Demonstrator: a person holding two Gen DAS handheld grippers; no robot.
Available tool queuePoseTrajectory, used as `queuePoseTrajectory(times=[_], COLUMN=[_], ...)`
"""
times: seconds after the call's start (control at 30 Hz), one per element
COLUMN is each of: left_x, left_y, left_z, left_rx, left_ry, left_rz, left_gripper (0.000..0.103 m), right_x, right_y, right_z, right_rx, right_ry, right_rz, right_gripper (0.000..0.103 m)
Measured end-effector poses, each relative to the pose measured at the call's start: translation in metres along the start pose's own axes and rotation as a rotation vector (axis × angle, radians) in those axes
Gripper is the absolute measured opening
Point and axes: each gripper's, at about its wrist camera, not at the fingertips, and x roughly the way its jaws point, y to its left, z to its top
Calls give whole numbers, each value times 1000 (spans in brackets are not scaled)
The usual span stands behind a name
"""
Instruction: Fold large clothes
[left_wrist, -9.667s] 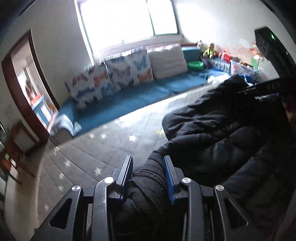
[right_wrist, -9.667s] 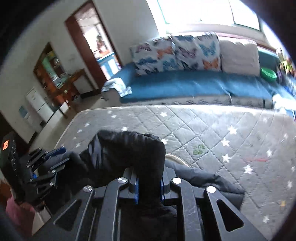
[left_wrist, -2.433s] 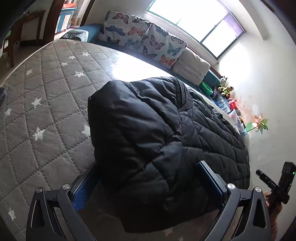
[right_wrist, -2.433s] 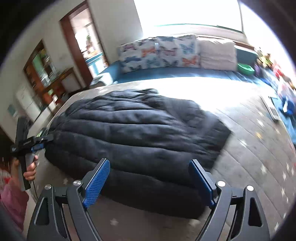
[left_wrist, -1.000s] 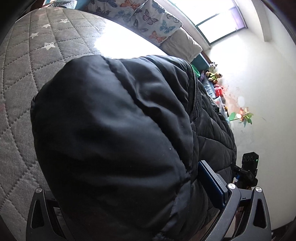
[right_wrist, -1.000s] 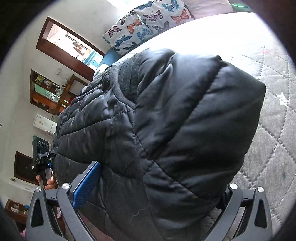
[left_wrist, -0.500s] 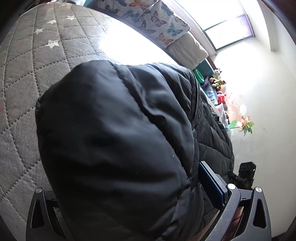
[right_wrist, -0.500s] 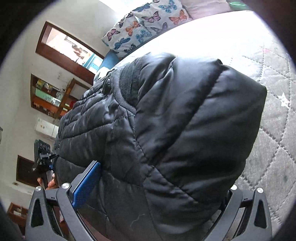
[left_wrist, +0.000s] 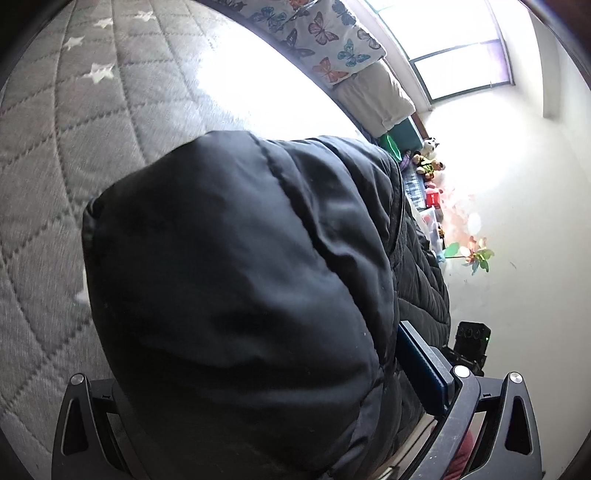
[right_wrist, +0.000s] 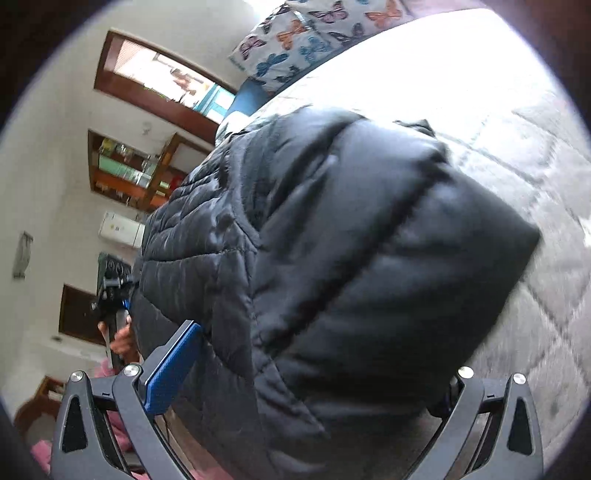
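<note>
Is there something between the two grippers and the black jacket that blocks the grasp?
Nothing visible does. The black jacket bulges directly between the wide-apart fingers of the left gripper and of the right gripper, lying on the grey mattress.

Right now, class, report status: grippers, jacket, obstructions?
Left gripper and right gripper: jaws wide open around jacket corners. Jacket bunched on quilted mattress. No obstruction visible.

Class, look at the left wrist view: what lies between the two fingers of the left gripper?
A bulky folded end of the black puffer jacket fills the gap in the open left gripper, resting on the grey quilted mattress.
</note>
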Motion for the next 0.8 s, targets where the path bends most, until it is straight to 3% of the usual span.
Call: queuePoseTrajectory(times=[0.23, 0.4, 0.47, 0.53, 0.63, 0.73, 0.8], left_x=[7, 12, 3, -8, -14, -12, -12], left_y=[3, -10, -24, -43, -67, -71, -68], left_z=[11, 3, -6, -18, -38, -45, -45], left_rx=[20, 40, 87, 174, 303, 346, 307], left_ry=[14, -28, -89, -150, -216, -230, -224], left_rz=[12, 57, 109, 172, 260, 286, 267], left_gripper=[103, 103, 91, 76, 66, 64, 60], right_x=[4, 4, 5, -2, -23, -25, -23], right_y=[9, 13, 23, 35, 52, 60, 60], right_z=[-5, -7, -8, -13, -23, -31, -33], right_rx=[-61, -16, -33, -64, -96, -130, -137], right_ry=[28, -24, -45, -82, -162, -178, -182], right_rz=[-34, -49, -106, -151, -170, -215, -244], right_gripper=[103, 103, 103, 83, 60, 58, 57])
